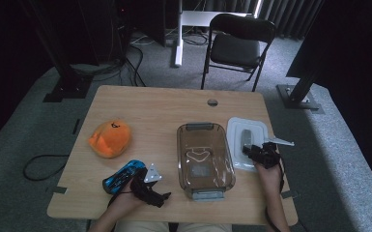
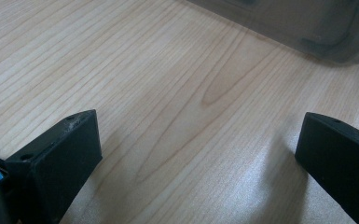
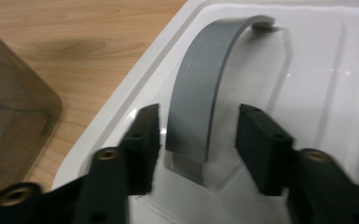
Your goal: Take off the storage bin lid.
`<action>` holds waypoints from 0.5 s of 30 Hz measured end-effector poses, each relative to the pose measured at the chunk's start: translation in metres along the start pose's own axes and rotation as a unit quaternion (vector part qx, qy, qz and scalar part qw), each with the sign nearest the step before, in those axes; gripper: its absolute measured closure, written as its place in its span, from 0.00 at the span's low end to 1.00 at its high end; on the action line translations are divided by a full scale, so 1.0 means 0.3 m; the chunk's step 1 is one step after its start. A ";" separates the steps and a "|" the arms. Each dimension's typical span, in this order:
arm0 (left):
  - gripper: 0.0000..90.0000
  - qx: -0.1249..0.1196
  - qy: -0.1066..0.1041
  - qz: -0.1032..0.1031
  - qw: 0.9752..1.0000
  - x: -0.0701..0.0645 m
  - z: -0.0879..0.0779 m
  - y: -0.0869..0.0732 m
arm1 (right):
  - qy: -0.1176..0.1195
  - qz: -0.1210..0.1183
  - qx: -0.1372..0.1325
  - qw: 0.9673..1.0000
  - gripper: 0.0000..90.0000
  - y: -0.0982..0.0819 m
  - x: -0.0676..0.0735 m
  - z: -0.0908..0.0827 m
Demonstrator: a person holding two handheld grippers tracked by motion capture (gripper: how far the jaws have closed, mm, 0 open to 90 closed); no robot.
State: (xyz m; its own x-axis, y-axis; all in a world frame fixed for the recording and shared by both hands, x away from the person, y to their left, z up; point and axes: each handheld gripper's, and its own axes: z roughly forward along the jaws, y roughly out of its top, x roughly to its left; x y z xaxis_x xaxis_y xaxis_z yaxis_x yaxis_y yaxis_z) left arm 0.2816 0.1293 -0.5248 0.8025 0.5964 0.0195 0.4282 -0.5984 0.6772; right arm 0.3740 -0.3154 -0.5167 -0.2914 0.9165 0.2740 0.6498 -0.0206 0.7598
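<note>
The white plastic lid (image 1: 247, 141) with its arched grey strap handle (image 3: 210, 88) lies flat on the light wooden table (image 1: 150, 108), just to the right of the clear smoky plastic storage box (image 1: 204, 159) and close beside its long wall. The box stands open, uncovered, with a little something pale on its floor that is too faint to make out.

The right gripper (image 3: 199, 144) is down at the near end of the lid. Its two black jaws stand partly apart, one on each side of the grey handle, with a gap showing between each pad and the strap, so nothing is clamped yet. In the high view the right gripper (image 1: 261, 153) sits over the lid's near edge, the forearm coming in from below.

The left gripper (image 1: 142, 186) rests low over the table near the front edge, left of the box, jaws spread wide with only bare wood grain between them (image 2: 200, 140); a corner of the box shows at the top of the left gripper view.

Farther left lies an orange soft toy (image 1: 109, 138), well apart from the box.

As I read it, the work is fitting the lid onto the box, and it is at an early stage: the handle is lined up between the jaws but not gripped. Closing on the strap, lifting the lid, carrying it over the box and seating it all remain.
</note>
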 end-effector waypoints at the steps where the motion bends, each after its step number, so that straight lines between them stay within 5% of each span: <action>1: 0.01 0.000 0.000 0.000 1.000 0.000 0.000 0.000 | -0.005 -0.002 -0.002 1.000 0.47 0.000 0.001 -0.005; 8: 0.01 0.000 0.000 0.000 1.000 0.000 0.000 0.000 | -0.020 -0.005 -0.018 1.000 0.32 -0.004 0.001 -0.045; 15: 0.01 0.000 0.000 0.000 1.000 -0.001 0.000 0.000 | -0.025 -0.038 -0.031 0.998 0.19 -0.013 0.037 -0.079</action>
State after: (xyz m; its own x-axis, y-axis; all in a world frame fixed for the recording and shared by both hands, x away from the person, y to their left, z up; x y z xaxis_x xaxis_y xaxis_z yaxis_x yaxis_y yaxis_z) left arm 0.2815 0.1292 -0.5248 0.8019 0.5972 0.0194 0.4287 -0.5977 0.6774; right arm 0.3515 -0.3146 -0.5027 -0.3015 0.9353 0.1854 0.5826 0.0267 0.8123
